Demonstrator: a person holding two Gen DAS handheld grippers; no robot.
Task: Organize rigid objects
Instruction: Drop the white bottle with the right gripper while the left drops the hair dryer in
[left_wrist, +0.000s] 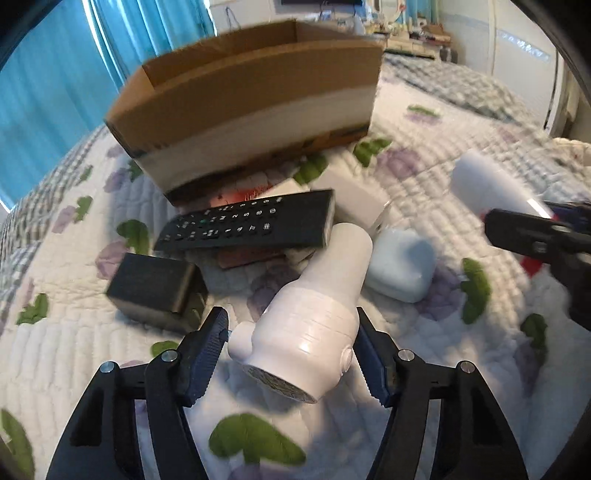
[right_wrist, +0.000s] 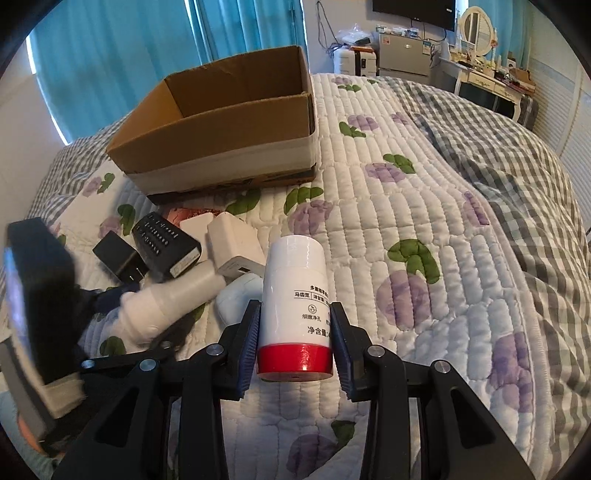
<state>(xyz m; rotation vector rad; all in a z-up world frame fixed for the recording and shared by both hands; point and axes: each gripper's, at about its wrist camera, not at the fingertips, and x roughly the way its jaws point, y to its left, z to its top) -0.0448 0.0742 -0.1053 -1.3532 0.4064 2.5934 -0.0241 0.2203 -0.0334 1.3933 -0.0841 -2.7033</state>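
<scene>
Between the left gripper (left_wrist: 291, 354) fingers lies a white device (left_wrist: 314, 302), jaws spread, not clamping; the right gripper (right_wrist: 295, 332) clamps a red-banded white bottle (right_wrist: 295, 291) above the quilt (right_wrist: 424, 258).

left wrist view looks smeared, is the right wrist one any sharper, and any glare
Left wrist view: motion blur smears the cardboard box and remote. Right wrist view: sharper, label text readable on the white bottle, only the left gripper blurred; small glare on its red band.
</scene>
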